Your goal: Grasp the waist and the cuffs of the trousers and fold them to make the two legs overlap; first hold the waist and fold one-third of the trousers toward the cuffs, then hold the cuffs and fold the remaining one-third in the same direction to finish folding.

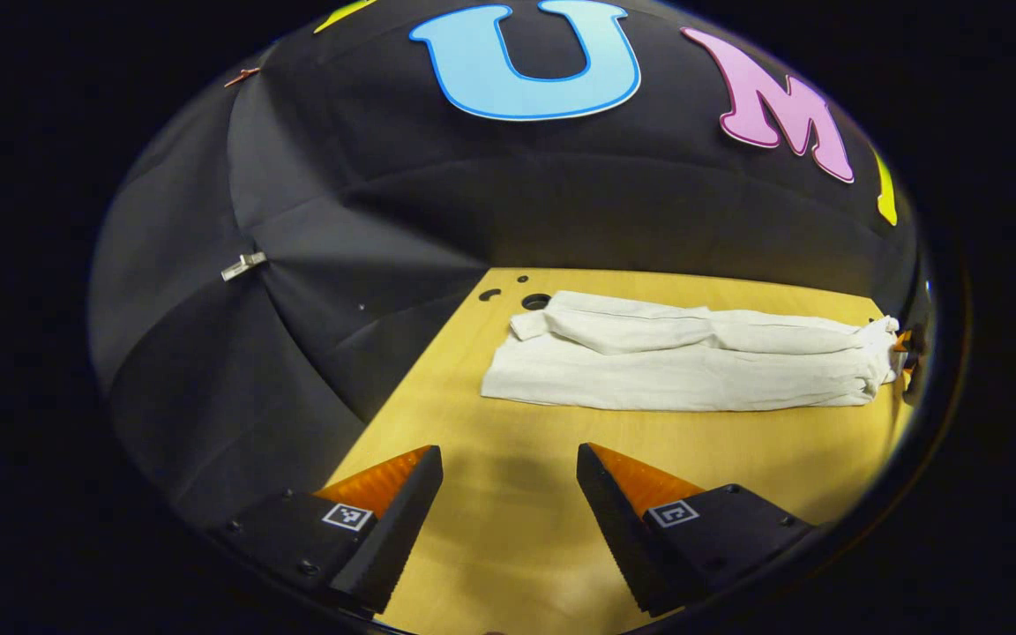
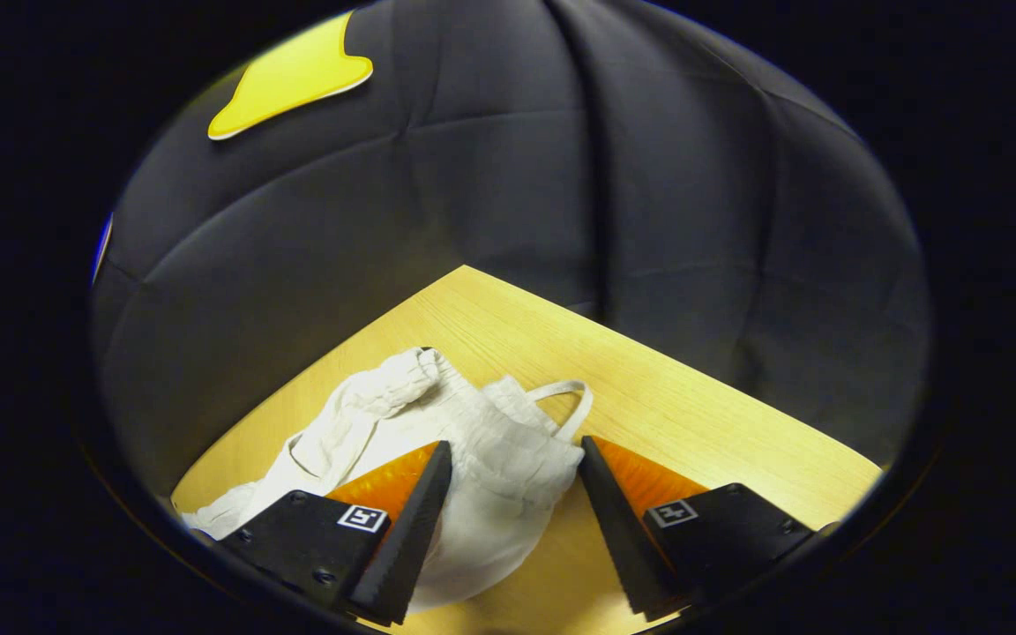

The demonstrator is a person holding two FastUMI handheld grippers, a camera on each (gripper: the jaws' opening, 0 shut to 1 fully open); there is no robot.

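Cream trousers lie stretched across the wooden table, one leg folded over the other, cuffs to the left and gathered waist to the right. My left gripper hovers open over bare wood, short of the cuff end and touching nothing. At the far right edge of the left gripper view, the right gripper sits at the waist. In the right gripper view, the bunched waist with its drawstring loop lies between the fingers of my right gripper. Its jaws stand wide apart and are not pressing the cloth.
Round holes pierce the table near its far left corner, beside the cuffs. A metal clip hangs on the black wall cloth. The table's far corner meets the wall beyond the waist.
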